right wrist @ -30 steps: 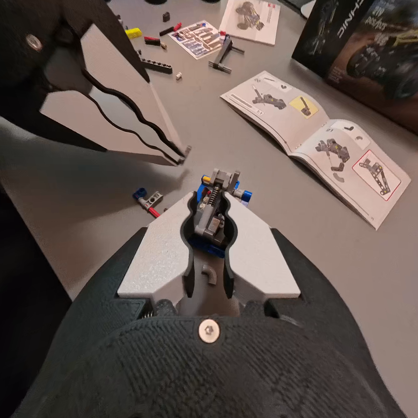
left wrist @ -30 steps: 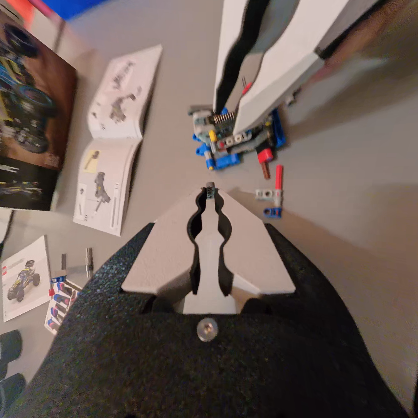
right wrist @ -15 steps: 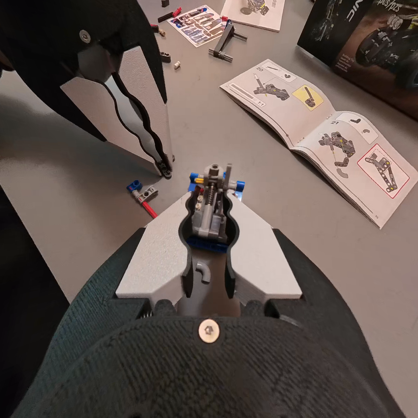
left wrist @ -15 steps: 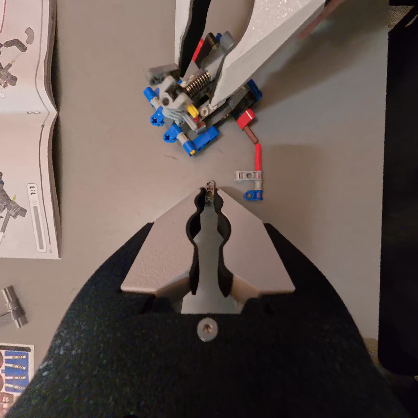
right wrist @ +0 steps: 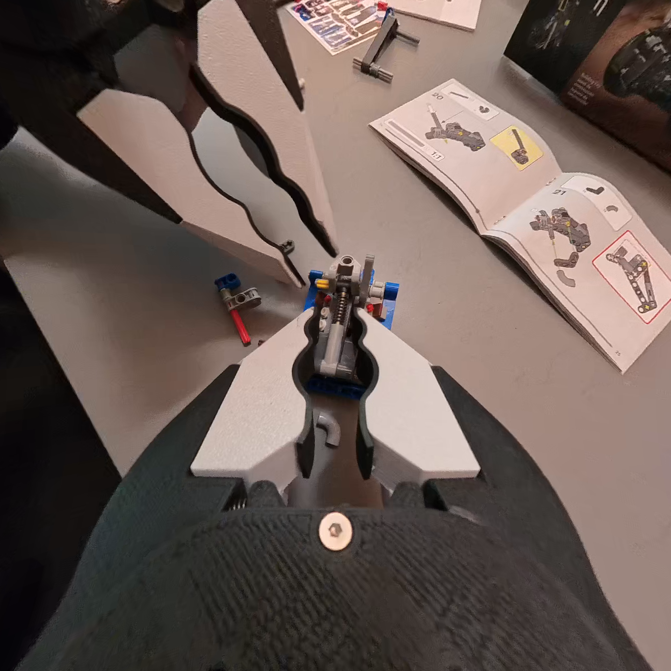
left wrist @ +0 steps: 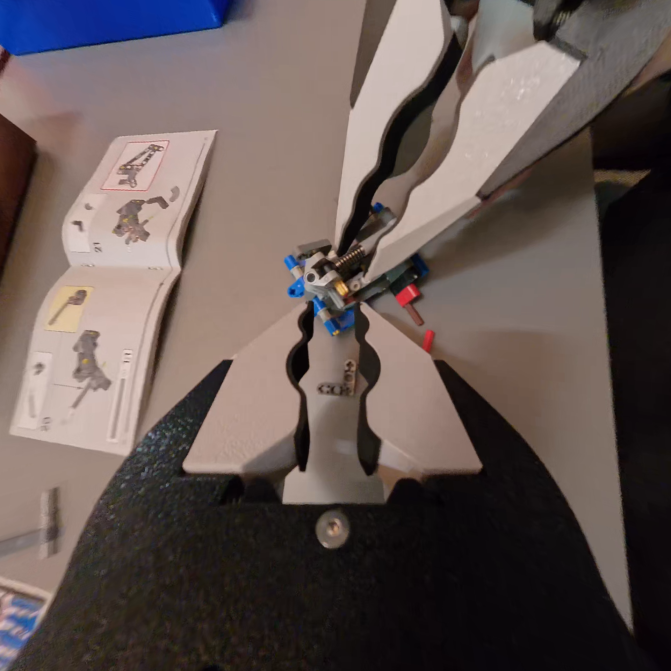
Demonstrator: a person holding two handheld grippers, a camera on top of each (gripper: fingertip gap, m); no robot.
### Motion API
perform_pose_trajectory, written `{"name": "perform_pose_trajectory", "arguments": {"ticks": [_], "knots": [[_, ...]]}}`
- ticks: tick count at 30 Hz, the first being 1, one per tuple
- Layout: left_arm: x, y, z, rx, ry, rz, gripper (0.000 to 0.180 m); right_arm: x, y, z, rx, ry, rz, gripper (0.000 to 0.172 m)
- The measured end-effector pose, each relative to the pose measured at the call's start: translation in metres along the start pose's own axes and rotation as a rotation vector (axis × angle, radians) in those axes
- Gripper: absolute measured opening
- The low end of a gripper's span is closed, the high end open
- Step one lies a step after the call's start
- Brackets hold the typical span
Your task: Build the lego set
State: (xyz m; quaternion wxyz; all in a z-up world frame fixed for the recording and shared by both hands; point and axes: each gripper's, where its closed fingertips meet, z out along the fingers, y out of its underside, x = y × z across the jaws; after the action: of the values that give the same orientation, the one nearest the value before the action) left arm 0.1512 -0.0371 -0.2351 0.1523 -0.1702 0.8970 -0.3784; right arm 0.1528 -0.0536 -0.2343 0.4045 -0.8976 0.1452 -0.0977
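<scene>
My right gripper (right wrist: 333, 312) is shut on a grey and blue brick assembly (right wrist: 346, 287) with a metal spring, holding it on the grey table (right wrist: 454, 399). It also shows in the left wrist view (left wrist: 354, 267), coming in from the upper right onto the assembly (left wrist: 323, 279). My left gripper (left wrist: 333, 306) is open, its tips right at the assembly's near blue edge. A small black angled piece (left wrist: 343, 381) sits between its spread fingers, close to the right-hand pad and not pinched. In the right wrist view the left gripper (right wrist: 315, 268) stands open over that piece (right wrist: 287, 246).
An open instruction booklet (right wrist: 526, 218) lies to the right of the assembly. A red axle with grey and blue connectors (right wrist: 238, 301) lies to its left. A small grey curved piece (right wrist: 328, 428), a sticker sheet (right wrist: 337, 21), a dark box (right wrist: 617, 54) and a blue box (left wrist: 109, 18) lie around. Less than 4 cm separates the two grippers' tips.
My left gripper was shut on the small dark piece; now its fingers have opened and the piece is out of the pinch. It also moved up close to the assembly. The right gripper kept its hold.
</scene>
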Motion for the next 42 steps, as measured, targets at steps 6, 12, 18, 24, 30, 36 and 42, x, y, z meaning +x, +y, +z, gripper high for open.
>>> {"name": "perform_pose_trajectory", "arguments": {"ticks": [6, 12, 18, 24, 30, 36, 42], "knots": [[0.002, -0.011, -0.004, 0.137, 0.141, -0.251, 0.027, 0.004, 0.001, 0.000, 0.001, 0.044, -0.047, 0.005], [0.013, -0.023, -0.013, 0.264, 0.240, -0.339, 0.033, -0.003, -0.007, -0.011, 0.099, 0.024, -0.113, 0.003], [0.000, -0.021, -0.013, 0.282, 0.178, -0.356, 0.025, -0.004, -0.006, -0.006, 0.111, 0.007, -0.104, 0.003], [0.009, -0.037, -0.024, 0.368, 0.217, -0.341, 0.025, -0.001, -0.019, -0.018, 0.183, 0.037, -0.138, 0.003], [0.006, -0.042, -0.017, 0.374, 0.221, -0.472, 0.030, 0.000, -0.019, -0.023, 0.204, 0.098, -0.176, 0.003], [0.006, -0.043, -0.011, 0.388, 0.236, -0.529, 0.014, 0.000, -0.022, -0.025, 0.224, 0.160, -0.250, 0.001], [0.003, -0.043, -0.019, 0.436, 0.259, -0.555, 0.014, 0.004, -0.021, -0.029, 0.278, 0.142, -0.205, 0.000]]}}
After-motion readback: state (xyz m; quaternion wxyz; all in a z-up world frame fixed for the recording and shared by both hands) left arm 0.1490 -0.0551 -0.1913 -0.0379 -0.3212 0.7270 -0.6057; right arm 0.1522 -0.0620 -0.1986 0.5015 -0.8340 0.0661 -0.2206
